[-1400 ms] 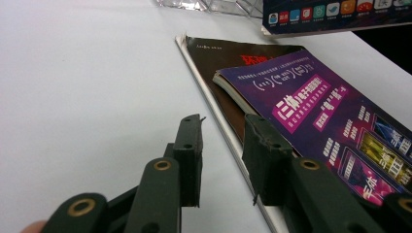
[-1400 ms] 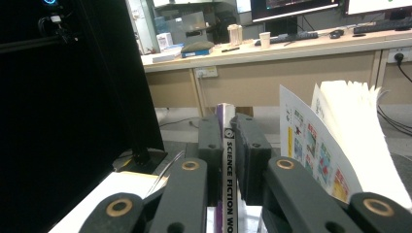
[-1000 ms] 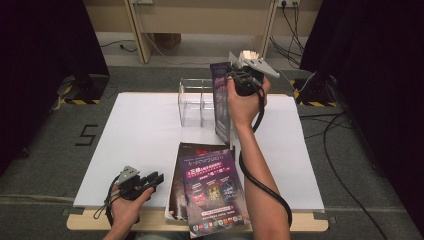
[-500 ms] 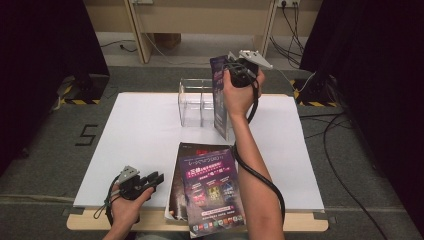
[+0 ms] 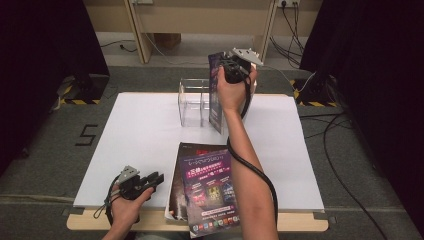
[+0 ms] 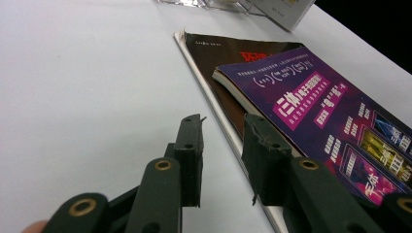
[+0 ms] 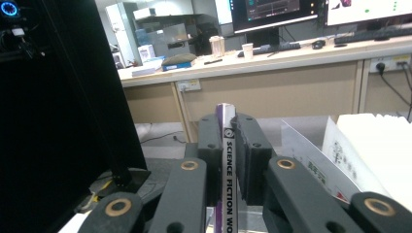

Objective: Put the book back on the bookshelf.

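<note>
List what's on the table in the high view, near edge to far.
Left gripper → magazine stack → clear holder → magazine held upright in the right gripper.

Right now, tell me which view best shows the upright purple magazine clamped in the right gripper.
The high view: the upright purple magazine stands on edge beside the clear plastic file holder, held by the right gripper. The right gripper view gives just its spine; the left gripper view, a corner.
</note>
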Action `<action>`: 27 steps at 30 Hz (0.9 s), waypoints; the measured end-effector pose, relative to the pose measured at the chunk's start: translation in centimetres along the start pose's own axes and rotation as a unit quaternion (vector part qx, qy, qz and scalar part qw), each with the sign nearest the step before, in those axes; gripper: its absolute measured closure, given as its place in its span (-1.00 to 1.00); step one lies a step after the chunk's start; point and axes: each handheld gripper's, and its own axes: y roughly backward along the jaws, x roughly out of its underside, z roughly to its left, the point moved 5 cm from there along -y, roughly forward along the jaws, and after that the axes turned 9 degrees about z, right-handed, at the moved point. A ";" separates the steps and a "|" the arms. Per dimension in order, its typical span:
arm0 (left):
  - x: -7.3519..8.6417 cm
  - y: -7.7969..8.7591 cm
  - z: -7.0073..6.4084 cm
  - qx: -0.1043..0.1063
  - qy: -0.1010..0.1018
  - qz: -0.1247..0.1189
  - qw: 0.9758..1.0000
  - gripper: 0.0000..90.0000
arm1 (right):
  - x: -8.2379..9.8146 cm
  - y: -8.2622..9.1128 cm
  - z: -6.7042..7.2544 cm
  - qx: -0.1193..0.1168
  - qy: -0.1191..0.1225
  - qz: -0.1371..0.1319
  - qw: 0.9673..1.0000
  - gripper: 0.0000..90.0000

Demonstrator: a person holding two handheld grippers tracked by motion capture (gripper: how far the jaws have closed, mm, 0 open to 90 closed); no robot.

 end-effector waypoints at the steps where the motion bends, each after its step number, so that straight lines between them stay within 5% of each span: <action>1: 0.0 0.0 0.0 0.001 0.002 -0.001 1.000 0.52 | 0.1 0.2 0.0 0.000 0.003 -0.001 1.000 0.83; 12: 0.2 -0.1 -0.2 0.001 0.005 0.001 1.000 0.51 | 3.2 6.2 0.0 -0.008 0.052 -0.003 0.999 0.84; 27: 0.2 -0.1 -0.4 0.001 0.003 0.002 1.000 0.51 | 7.4 12.2 -1.1 -0.026 0.055 0.015 0.998 0.85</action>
